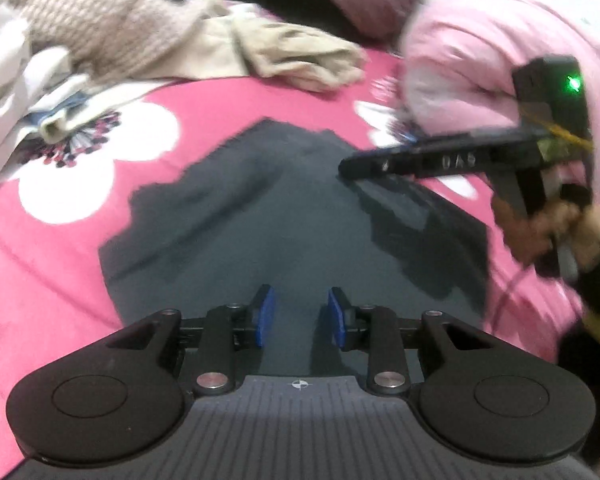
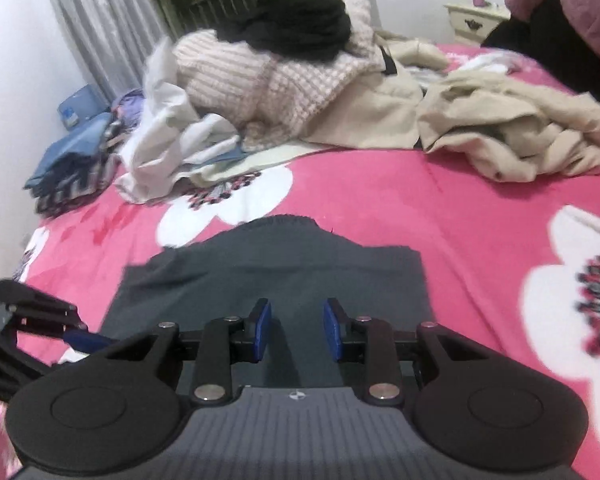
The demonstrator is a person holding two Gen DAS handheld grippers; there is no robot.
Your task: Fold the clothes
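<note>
I have the dark grey garment (image 2: 276, 280) lying flat on the bed's pink flowered cover (image 2: 440, 240), spread out under both of my tools. My left gripper (image 1: 301, 314) hangs over the near part of it with its jaws a little apart and nothing between the blue pads (image 1: 266, 316); only grey cloth shows in the gap below. My right gripper (image 2: 296, 330) looks the same in its own view: jaws parted, empty, above the garment. From the left wrist I see the right tool from the side, its tip low at the garment's right edge (touching or not, I cannot tell through the blur), with the hand (image 1: 556, 232) on its grip. Farther up the bed lie a beige garment (image 2: 516, 136) and a heap with a pink knit sweater (image 2: 260, 80); folded clothes (image 2: 72, 160) sit near the left edge
</note>
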